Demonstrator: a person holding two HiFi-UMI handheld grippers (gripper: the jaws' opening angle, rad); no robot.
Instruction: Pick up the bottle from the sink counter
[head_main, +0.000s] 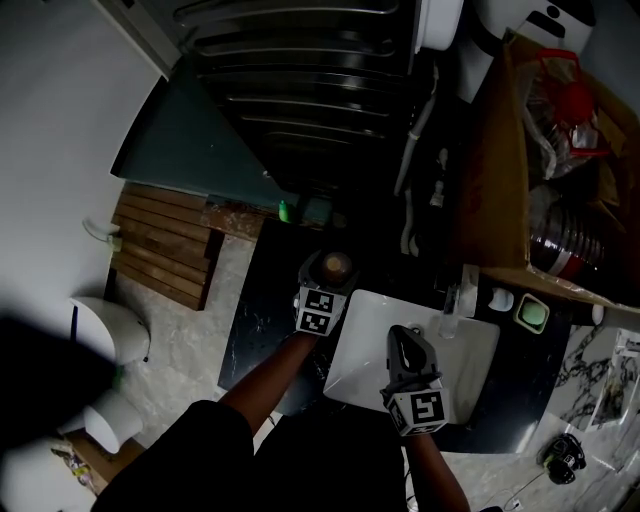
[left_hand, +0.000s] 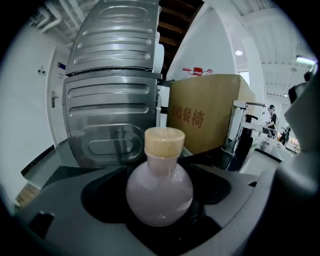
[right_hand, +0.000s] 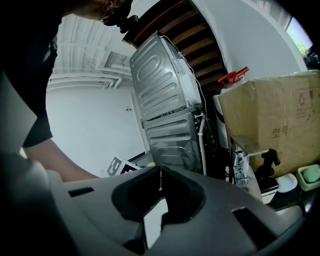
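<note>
On the counter (head_main: 262, 300), the bottle (left_hand: 159, 192) sits between the left gripper's (left_hand: 161, 177) wide-open jaws, box (left_hand: 207, 117) behind; right gripper (right_hand: 159, 189) closed, empty.

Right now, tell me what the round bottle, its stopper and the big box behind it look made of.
Round bottle: probably glass or glazed ceramic, pale lilac and glossy, with soft highlights on its belly.
Stopper: likely cork or light wood, matte tan.
Box: cardboard, matte brown, with printed characters on its side.
</note>
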